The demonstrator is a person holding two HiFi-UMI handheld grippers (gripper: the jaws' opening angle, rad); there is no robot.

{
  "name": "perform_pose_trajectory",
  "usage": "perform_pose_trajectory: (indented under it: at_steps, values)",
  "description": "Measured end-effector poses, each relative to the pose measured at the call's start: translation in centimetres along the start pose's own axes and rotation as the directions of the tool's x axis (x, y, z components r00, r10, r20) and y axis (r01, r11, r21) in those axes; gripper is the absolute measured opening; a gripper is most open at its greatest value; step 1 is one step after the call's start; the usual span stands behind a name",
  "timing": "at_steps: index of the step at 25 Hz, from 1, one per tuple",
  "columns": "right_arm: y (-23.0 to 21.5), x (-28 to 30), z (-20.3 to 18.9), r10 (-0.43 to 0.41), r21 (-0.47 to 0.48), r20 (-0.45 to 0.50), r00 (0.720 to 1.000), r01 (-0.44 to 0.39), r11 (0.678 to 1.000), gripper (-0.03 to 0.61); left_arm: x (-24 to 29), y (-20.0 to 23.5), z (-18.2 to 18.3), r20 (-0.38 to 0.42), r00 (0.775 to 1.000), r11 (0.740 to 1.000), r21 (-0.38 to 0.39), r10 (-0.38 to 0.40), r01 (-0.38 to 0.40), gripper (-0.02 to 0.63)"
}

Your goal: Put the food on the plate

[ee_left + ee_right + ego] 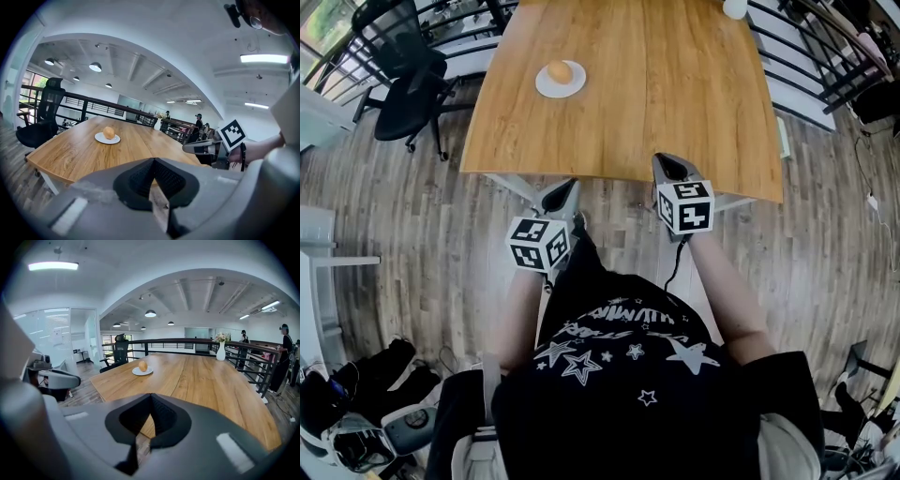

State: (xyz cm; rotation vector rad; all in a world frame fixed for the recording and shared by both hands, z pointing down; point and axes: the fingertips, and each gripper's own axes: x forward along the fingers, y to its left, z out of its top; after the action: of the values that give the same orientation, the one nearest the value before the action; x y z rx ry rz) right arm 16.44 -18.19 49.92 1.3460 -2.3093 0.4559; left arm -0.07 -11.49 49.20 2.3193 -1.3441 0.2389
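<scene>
A round orange-brown piece of food [560, 72] lies on a small white plate [546, 87] at the far left of the wooden table [675, 94]. Both gripper views show the same pair, food [108, 132] on plate [101, 139] and food [142, 366] on plate [136, 373]. My left gripper [565, 187] is shut and empty, held off the table's near edge, well short of the plate. My right gripper [669, 162] is shut too, with nothing in it, its tip just over the near edge. Their jaws meet in the left gripper [153, 161] and right gripper [150, 397] views.
A black office chair [408, 89] stands left of the table. A white vase [221, 351] with flowers sits at the table's far right corner. A dark railing [825, 84] runs along the right side. Bags [356, 394] lie on the wood floor at lower left.
</scene>
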Motion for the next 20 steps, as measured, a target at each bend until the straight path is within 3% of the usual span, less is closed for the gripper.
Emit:
perform_pose_trajectory:
  at_steps: [20]
  values:
    - [1.7,-6.1,-3.2,0.058,0.053,0.011,0.998,-0.058,0.997,0.002,-5.3,-4.6,-2.2,-0.023,0.999,0.999,0.040,0.027,-0.026,0.002]
